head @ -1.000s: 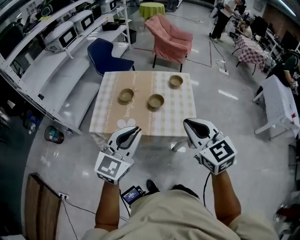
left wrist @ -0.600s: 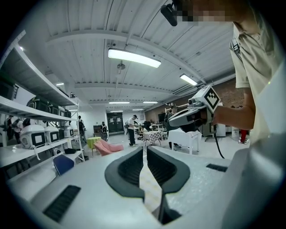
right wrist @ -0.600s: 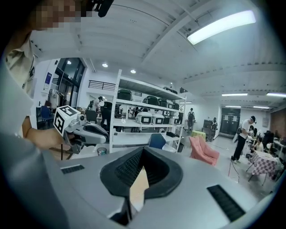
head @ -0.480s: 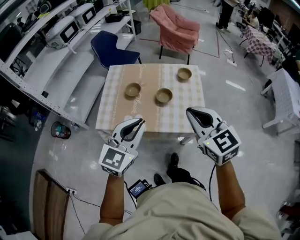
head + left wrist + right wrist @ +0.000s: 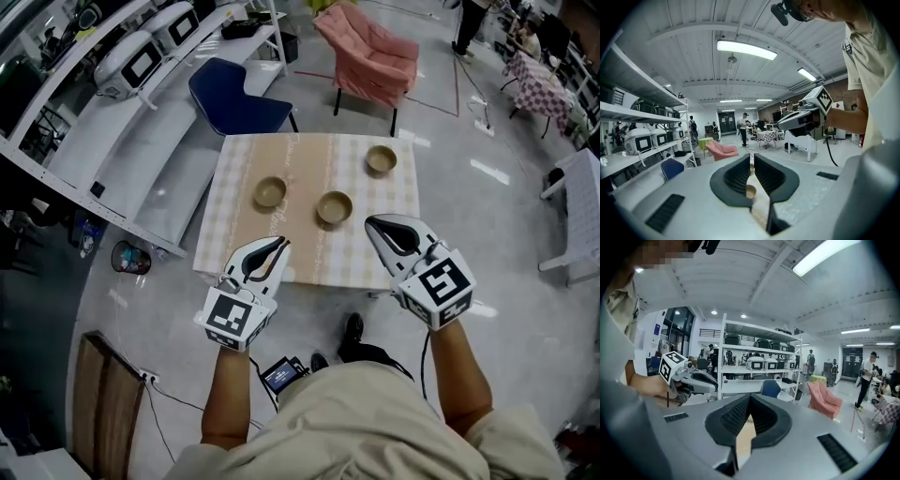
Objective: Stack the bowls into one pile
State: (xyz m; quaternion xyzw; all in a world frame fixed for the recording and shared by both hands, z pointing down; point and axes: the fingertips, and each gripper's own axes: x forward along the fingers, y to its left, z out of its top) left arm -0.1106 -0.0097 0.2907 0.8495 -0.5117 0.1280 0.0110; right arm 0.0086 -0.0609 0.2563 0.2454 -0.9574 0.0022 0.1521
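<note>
Head view looks down on a table (image 5: 309, 159) where three bowls sit apart and unstacked: a left bowl (image 5: 270, 193), a middle bowl (image 5: 335, 207) near it, and a far bowl (image 5: 382, 159) toward the back right corner. Both tools are held in the air by the table's near edge, over no bowl. The left gripper (image 5: 277, 244) has its jaws drawn to a thin slit and the right gripper (image 5: 369, 223) has its tips touching, and neither holds anything. I judge they are carried closed and side by side because the reach has not begun, so the jaws must spread before either can take a rim.
</note>
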